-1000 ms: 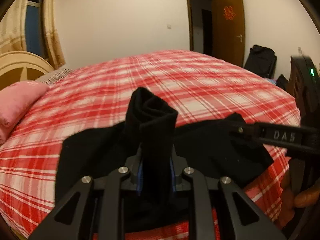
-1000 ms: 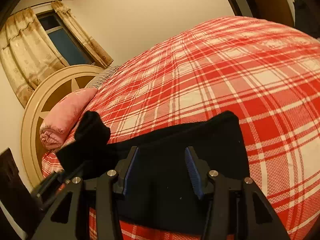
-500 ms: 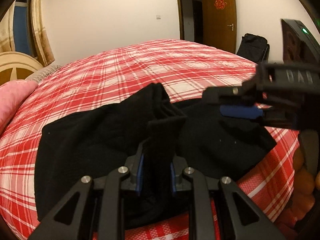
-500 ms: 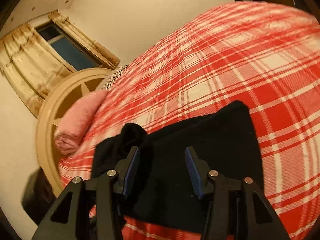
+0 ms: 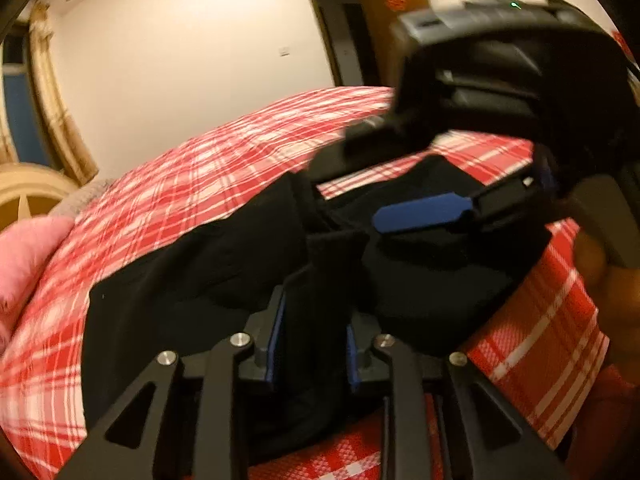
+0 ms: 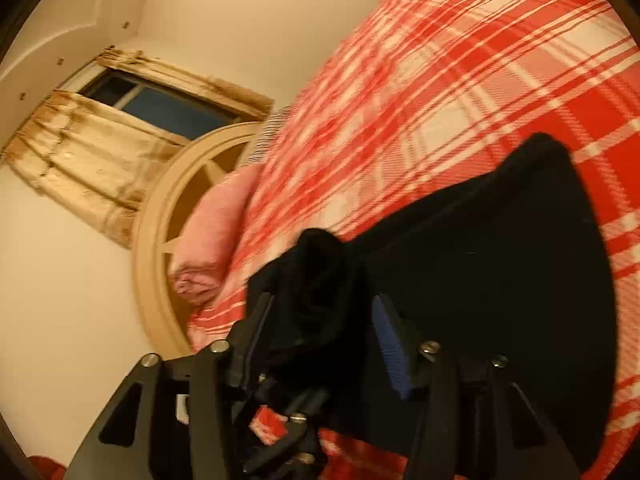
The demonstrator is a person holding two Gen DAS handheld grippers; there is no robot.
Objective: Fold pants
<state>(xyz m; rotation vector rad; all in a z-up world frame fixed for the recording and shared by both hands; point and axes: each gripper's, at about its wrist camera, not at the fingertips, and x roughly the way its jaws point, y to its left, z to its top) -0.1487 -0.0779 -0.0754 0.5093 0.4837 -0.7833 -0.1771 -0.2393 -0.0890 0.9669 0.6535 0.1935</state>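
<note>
On the red plaid bed [image 5: 208, 184] your black pants [image 5: 192, 280] lie spread, one bunched fold raised between both tools. Your left gripper [image 5: 312, 344] pinches that fold, its jaws having just eased a little wider. Your right gripper [image 6: 320, 332] straddles the same bunch, its jaws spread and just opened further, pads not pressing. A pink pillow [image 6: 216, 232] sits by the headboard [image 6: 160, 208].
</note>
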